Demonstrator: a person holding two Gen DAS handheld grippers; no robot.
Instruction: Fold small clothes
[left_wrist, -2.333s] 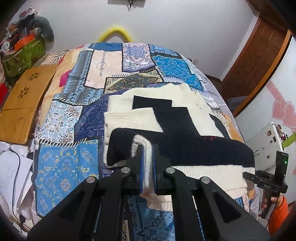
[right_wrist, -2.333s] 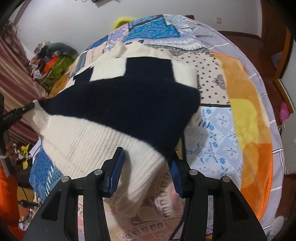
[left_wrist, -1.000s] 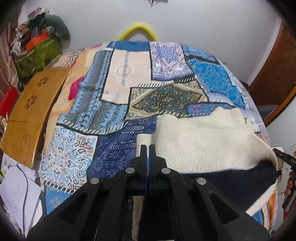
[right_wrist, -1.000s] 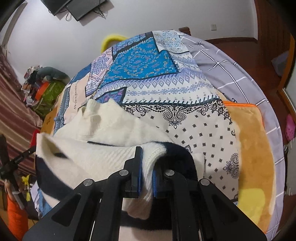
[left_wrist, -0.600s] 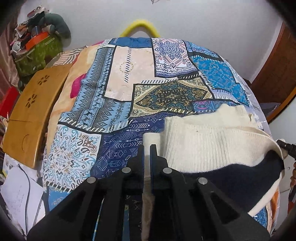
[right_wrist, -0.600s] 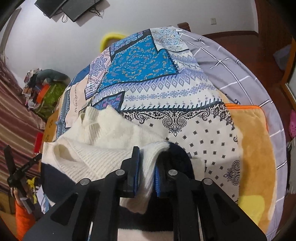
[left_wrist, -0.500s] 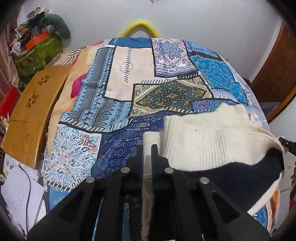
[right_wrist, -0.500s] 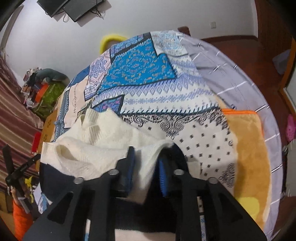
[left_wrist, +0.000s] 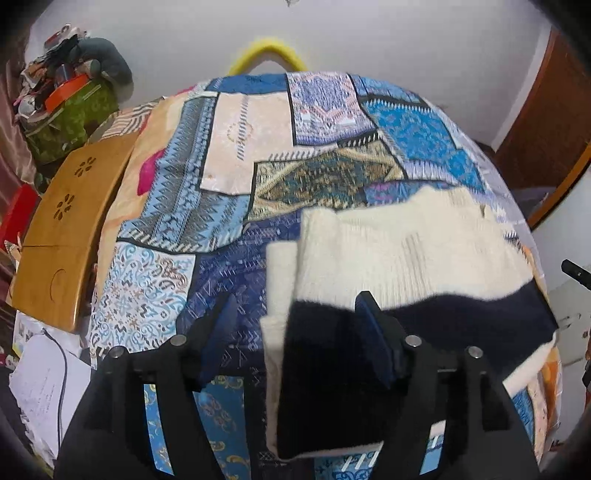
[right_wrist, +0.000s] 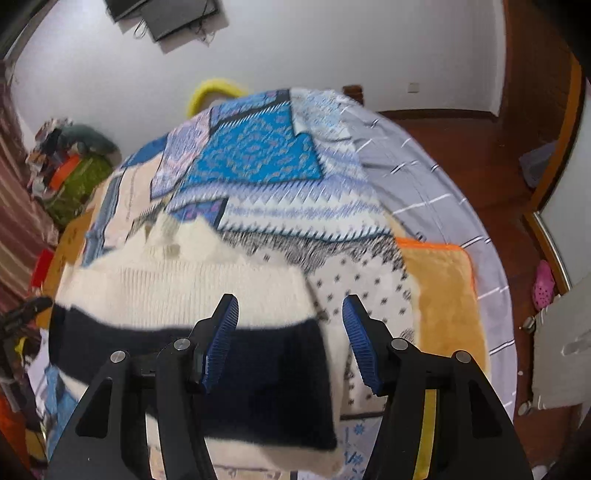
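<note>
A cream and navy knitted sweater (left_wrist: 399, 258) lies folded on the patchwork bedspread (left_wrist: 221, 184), cream half to the far side, navy half near me. My left gripper (left_wrist: 295, 332) hangs over its left edge with jaws opening; the fabric lies below and between the pads, which do not press on it. In the right wrist view the same sweater (right_wrist: 184, 291) lies flat, and my right gripper (right_wrist: 290, 336) stands above its right edge, jaws opening, pads clear of the cloth.
A wooden lap table (left_wrist: 62, 236) leans at the bed's left side, with papers (left_wrist: 37, 387) below it. Clutter and a green box (left_wrist: 70, 118) fill the far left corner. An orange blanket (right_wrist: 439, 291) covers the bed's right part. Wooden floor (right_wrist: 480, 155) lies beyond.
Both grippers, shut on the sweater's edge a second ago, have spread their jaws and let it go. The sweater now rests folded on the bed. The right gripper rose slightly.
</note>
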